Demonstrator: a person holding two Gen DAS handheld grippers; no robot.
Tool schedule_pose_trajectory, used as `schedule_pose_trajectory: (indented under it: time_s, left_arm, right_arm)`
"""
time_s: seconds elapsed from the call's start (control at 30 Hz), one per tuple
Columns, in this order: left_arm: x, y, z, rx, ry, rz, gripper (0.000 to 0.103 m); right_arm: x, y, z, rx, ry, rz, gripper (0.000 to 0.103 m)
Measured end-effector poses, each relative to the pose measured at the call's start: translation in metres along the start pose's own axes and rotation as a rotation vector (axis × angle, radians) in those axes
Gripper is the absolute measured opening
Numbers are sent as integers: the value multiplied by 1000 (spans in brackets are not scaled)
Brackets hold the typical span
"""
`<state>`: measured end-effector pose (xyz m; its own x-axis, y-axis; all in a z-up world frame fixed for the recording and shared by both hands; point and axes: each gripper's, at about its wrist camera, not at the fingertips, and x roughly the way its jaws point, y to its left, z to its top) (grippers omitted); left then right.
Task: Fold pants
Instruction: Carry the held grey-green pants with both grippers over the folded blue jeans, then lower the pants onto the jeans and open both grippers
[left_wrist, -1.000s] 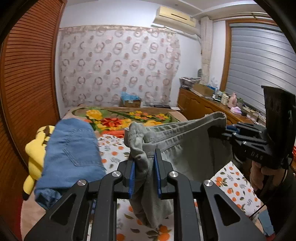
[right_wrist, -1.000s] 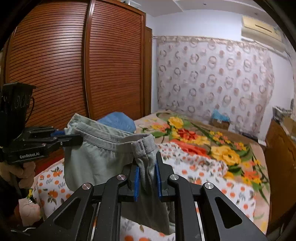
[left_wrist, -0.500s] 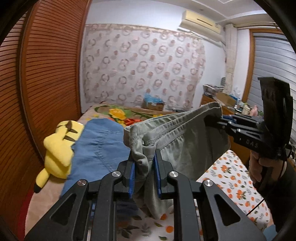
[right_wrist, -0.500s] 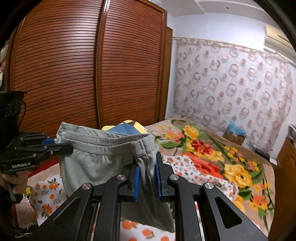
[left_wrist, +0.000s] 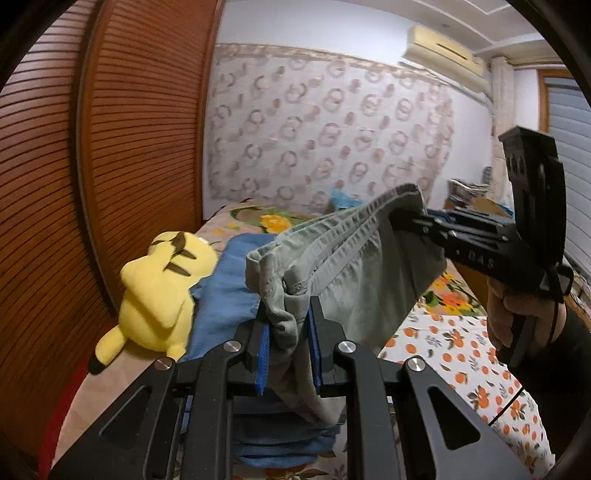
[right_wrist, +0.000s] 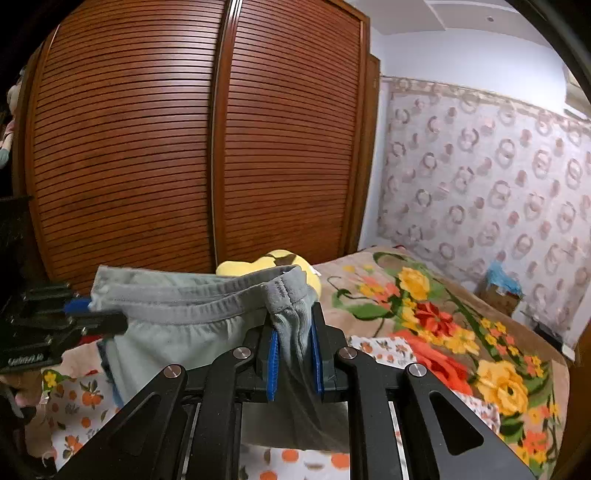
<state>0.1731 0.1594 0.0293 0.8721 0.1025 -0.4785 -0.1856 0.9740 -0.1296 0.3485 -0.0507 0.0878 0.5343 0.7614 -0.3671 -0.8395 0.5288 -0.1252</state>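
Grey-green pants (left_wrist: 354, 280) hang in the air between my two grippers, held by the waistband. My left gripper (left_wrist: 288, 332) is shut on one end of the waistband. My right gripper (right_wrist: 293, 345) is shut on the other end; the pants (right_wrist: 177, 325) stretch from it to the left. In the left wrist view the right gripper (left_wrist: 410, 221) shows at the right, pinching the far corner. In the right wrist view the left gripper (right_wrist: 92, 312) shows at the left edge. The pant legs hang below, mostly hidden.
Folded blue jeans (left_wrist: 229, 291) lie on the bed under the left gripper, beside a yellow plush toy (left_wrist: 159, 295). The bed has an orange-print sheet (left_wrist: 461, 354) and a floral blanket (right_wrist: 443, 325). A slatted wooden wardrobe (right_wrist: 184, 147) stands alongside.
Both grippers have swung left with the pants held taut between them; the wardrobe and the plush toy now fill more of the views. The grip on the waistband is unchanged.
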Motion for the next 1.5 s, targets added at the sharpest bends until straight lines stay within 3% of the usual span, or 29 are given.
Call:
schedule_pose_trajectory:
  time_s: [0.3, 0.6, 0.8, 0.87, 1.03, 1.1, 1.3, 1.5]
  left_arm:
    - [7, 16, -19, -127, 10, 69, 19]
    - [14, 20, -34, -141, 37, 166, 19]
    - [16, 27, -34, -156, 54, 173, 21]
    - [15, 28, -33, -157, 56, 173, 22]
    - [10, 30, -28, -150, 35, 174, 39]
    - [7, 28, -24, -130, 18, 180, 48]
    - [9, 24, -15, -92, 14, 175, 49]
    - [27, 28, -20, -72, 79, 185, 49]
  right_arm:
    - [52, 2, 12, -107, 26, 83, 15]
    - [100, -7, 24, -107, 70, 219, 15]
    - [112, -16, 18, -86, 108, 231, 15]
    - [112, -19, 17, -65, 117, 233, 20]
    - [98, -30, 21, -16, 122, 208, 40]
    - [86, -36, 24, 9, 107, 189, 42]
    - [45, -49, 23, 48, 57, 154, 47]
    - [36, -55, -3, 76, 120, 223, 47]
